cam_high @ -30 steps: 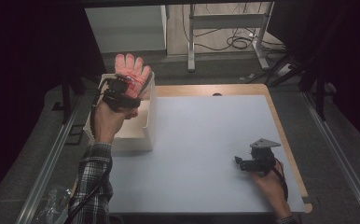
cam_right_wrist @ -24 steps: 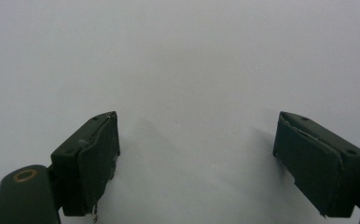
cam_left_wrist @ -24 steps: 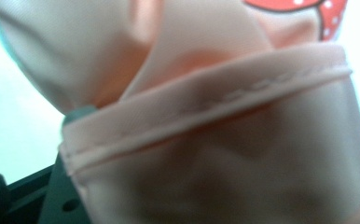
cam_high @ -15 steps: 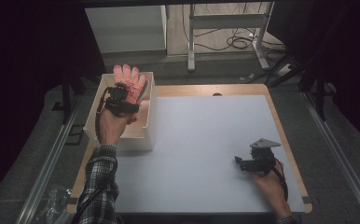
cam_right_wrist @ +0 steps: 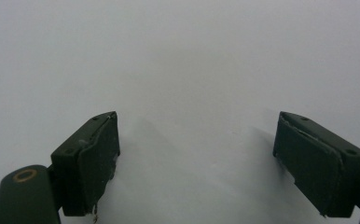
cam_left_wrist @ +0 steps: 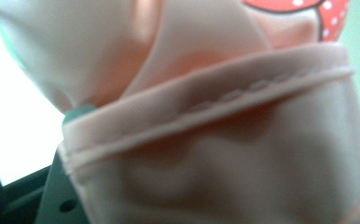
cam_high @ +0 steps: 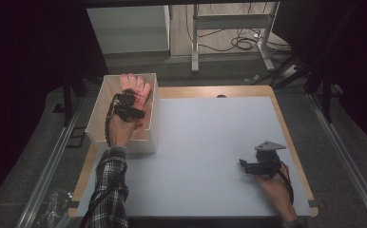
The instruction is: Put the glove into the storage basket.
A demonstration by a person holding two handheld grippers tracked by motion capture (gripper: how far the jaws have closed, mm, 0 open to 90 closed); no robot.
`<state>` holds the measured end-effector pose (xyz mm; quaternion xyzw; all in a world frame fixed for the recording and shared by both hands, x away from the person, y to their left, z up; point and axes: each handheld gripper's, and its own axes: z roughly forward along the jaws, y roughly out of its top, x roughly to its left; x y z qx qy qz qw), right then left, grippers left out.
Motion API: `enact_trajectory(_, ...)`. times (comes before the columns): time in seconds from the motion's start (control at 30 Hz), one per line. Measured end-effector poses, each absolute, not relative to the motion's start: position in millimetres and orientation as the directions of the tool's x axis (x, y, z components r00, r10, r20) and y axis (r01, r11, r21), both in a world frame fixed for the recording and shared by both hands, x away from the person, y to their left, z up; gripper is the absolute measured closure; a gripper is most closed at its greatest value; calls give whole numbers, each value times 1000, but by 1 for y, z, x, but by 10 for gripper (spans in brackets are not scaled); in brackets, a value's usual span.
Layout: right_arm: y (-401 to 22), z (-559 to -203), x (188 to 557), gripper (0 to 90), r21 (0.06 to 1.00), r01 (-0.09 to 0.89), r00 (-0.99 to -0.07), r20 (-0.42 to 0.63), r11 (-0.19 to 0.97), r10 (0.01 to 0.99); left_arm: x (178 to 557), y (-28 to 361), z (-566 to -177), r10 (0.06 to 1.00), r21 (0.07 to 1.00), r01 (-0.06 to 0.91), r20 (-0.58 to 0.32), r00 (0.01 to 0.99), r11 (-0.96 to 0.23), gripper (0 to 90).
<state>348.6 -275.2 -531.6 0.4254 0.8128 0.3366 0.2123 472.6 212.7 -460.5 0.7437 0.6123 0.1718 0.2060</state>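
- Pink glove (cam_high: 135,89) pinched at its stitched cuff (cam_left_wrist: 206,107) in the closed left hand-held gripper (cam_high: 128,102), held over the open white box (cam_high: 98,102) at the table's (cam_high: 210,142) left rear corner.
- Glove fingers pointing away toward the box's far wall, a red dotted patch (cam_left_wrist: 304,9) visible past the cuff in the left gripper view; cannot tell whether any of the fabric already touches the box floor.
- Right hand-held gripper (cam_high: 248,166) resting low at the right front of the table, well apart from the box, jaws spread wide with nothing but bare white surface between them.
- Likely step: dropping the glove into the box.
- Best done by lowering until the fingers sit inside all four walls, then parting the jaws fully so the soft cuff slides free rather than snagging.
- Worth watching: limp fabric draping over the rim, or the cuff clinging to a jaw pad on the way out.
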Motion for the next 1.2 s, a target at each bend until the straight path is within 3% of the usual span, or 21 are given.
enact_trajectory(0.57, -275, -532, 349, 148, 728, 548, -548, -59, 411, 835, 492, 203, -480, 984, 359, 919, -3, 178, -165, 342)
enact_trajectory(0.87, -275, -532, 349, 148, 728, 548, -548, -59, 412, 834, 499, 203, -490, 983, 295, 939, 8, 184, -179, 157)
enact_trajectory(1.0, -275, -532, 349, 148, 728, 548, -548, -59, 412, 834, 498, 205, -487, 984, 312, 936, -10, 176, -164, 51)
enact_trajectory(1.2, -275, -532, 349, 148, 728, 548, -548, -59, 412, 834, 494, 206, -479, 985, 335, 928, -4, 172, -161, 21)
